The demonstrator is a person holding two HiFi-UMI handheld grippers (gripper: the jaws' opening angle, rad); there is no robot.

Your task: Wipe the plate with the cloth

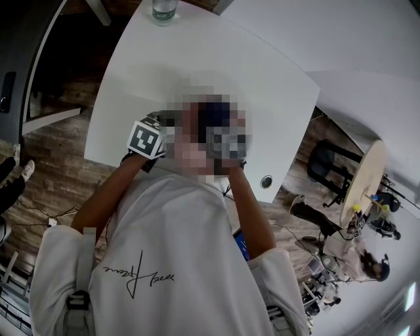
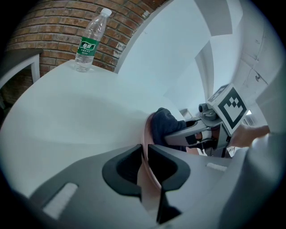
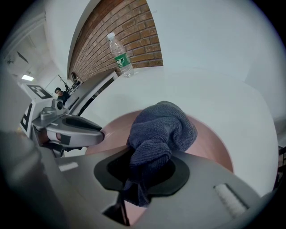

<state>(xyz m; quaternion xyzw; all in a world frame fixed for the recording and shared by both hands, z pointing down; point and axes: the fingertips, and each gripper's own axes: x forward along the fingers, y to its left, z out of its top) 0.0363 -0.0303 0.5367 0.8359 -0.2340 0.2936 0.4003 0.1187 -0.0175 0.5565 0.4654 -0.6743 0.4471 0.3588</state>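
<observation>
The round pink plate (image 3: 210, 143) is clamped by its rim in the left tool (image 2: 144, 154), at the white tabletop's (image 1: 197, 59) near edge. The dark blue-grey cloth (image 3: 163, 129), bunched into a wad, lies against the plate's face, its tail pinched in the right tool (image 3: 147, 167).

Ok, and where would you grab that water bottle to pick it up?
Probably around the middle of the water bottle, at its green label, coming in level from the side. It stands upright on the table, tall and round with a small cap, and nothing crowds it.
</observation>
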